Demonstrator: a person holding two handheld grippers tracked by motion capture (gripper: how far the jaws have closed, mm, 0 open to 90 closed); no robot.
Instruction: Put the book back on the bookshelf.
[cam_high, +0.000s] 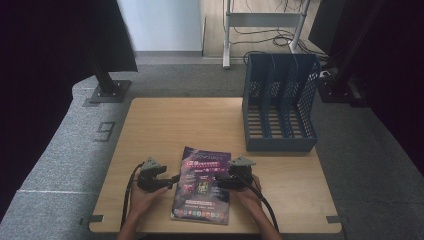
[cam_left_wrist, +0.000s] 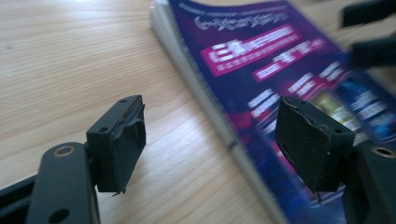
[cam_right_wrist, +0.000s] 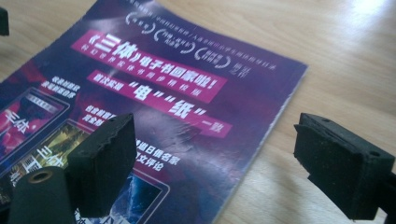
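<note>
- Your left gripper (cam_high: 172, 178) sits at the magazine's (cam_high: 202, 185) left edge, jaws spread wide.
- Your right gripper (cam_high: 218, 179) hovers over its right edge, jaws also parted.

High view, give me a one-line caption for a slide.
Two hand-held grippers, left gripper and right gripper, open at either side of a purple magazine on a wooden table beside a blue file rack.

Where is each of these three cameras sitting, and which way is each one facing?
High view: above the person's side, facing forward and down on the table, magazine and file rack; forearms, both grippers enter below.
Left gripper view: rides the left gripper, facing the magazine's left edge; own open jaws.
Right gripper view: rides the right gripper, facing the magazine's right edge; own open jaws.
Shared: both gripper views show the magazine on the table.
</note>
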